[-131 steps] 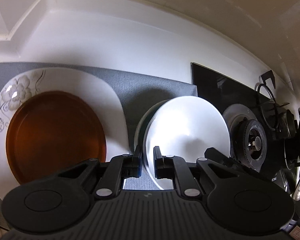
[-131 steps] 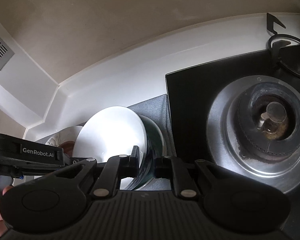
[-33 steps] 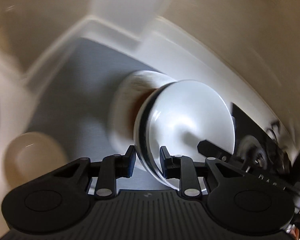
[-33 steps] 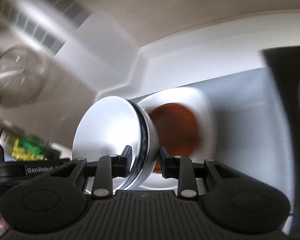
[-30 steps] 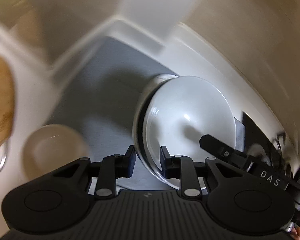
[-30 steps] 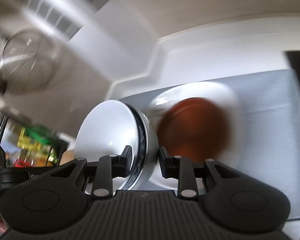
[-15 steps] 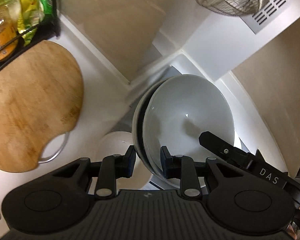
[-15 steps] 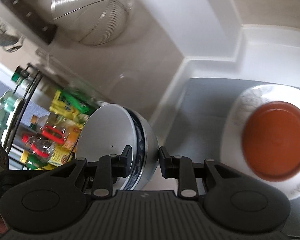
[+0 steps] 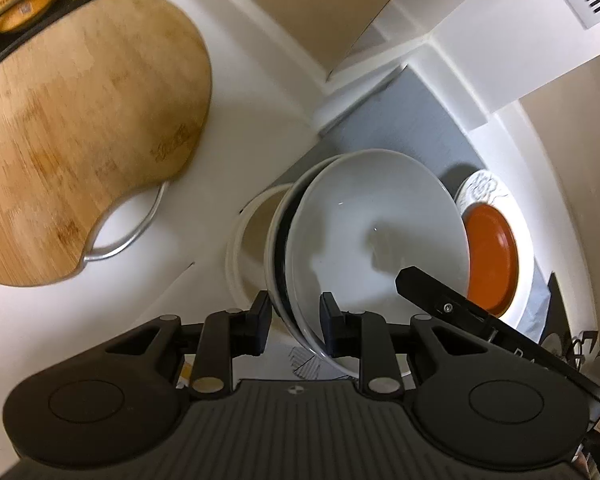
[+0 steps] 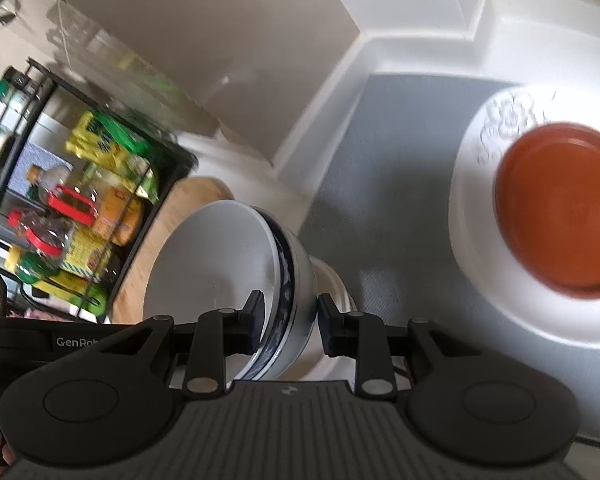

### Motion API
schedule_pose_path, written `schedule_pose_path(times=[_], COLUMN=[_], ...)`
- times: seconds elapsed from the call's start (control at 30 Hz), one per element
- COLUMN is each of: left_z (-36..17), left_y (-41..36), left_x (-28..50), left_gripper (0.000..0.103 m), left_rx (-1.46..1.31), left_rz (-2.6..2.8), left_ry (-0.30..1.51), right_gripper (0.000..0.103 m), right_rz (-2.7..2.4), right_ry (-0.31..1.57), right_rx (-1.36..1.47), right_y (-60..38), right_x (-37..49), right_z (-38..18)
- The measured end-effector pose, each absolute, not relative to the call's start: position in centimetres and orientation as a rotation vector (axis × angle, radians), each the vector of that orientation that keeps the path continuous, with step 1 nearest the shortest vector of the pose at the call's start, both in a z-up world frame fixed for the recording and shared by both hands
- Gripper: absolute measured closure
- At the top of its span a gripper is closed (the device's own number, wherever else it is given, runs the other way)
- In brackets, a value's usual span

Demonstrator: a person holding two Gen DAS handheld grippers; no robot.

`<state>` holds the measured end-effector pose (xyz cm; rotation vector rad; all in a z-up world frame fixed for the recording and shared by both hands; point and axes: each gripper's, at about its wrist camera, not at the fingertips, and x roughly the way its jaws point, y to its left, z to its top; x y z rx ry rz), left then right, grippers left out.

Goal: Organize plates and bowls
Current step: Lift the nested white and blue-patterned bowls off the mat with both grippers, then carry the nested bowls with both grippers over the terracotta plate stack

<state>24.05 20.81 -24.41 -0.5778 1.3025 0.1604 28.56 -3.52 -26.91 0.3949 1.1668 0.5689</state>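
Observation:
Both grippers hold a stack of white bowls [image 9: 372, 236] with a dark blue band, one on each side of the rim. My left gripper [image 9: 295, 322] is shut on the near rim. My right gripper [image 10: 288, 318] is shut on the opposite rim of the stack [image 10: 220, 264]. The stack hangs above a cream bowl [image 9: 248, 248] on the white counter, also seen in the right wrist view [image 10: 334, 284]. An orange plate [image 10: 560, 208] lies on a white flowered plate [image 10: 480, 184] on the grey mat.
A round wooden cutting board [image 9: 76, 128] with a metal handle lies on the white counter to the left. A black wire rack of bottles and packets [image 10: 72, 204] stands behind it. The grey mat [image 10: 384, 152] lies beside the plates. The black stove edge [image 9: 560, 320] is at the right.
Both grippers have carried the bowl stack from the stove side leftwards past the plates, and now lower over the cream bowl. The grip on the stack has not changed.

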Motion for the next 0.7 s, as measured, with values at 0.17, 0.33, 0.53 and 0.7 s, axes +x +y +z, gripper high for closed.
schedule_pose_path(times=[0.17, 0.33, 0.53, 0.7], left_z=[-25.7, -26.5, -27.1, -27.1], left_y=[21.3, 21.6, 21.6, 21.6], left_x=[23.5, 23.4, 23.4, 23.3], left_gripper=[0.076, 0.075, 0.074, 0.074], left_rx=[-0.584, -0.607, -0.61, -0.606], left_rz=[0.161, 0.154, 0.154, 0.139], left_ry=[1.318, 1.329, 1.33, 1.327], right_gripper=[0.072, 0.075, 0.076, 0.076], right_rz=[0.568, 0.556, 0.548, 0.556], right_ry=[1.191, 1.181, 1.16, 1.167], right_rx=[0.339, 0.253, 0.164, 0.152], right_y=[-2.3, -1.3, -0.5, -0.4], right_x=[28.3, 28.1, 27.9, 27.9], right_z=[-27.8, -28.0, -28.4, -28.3])
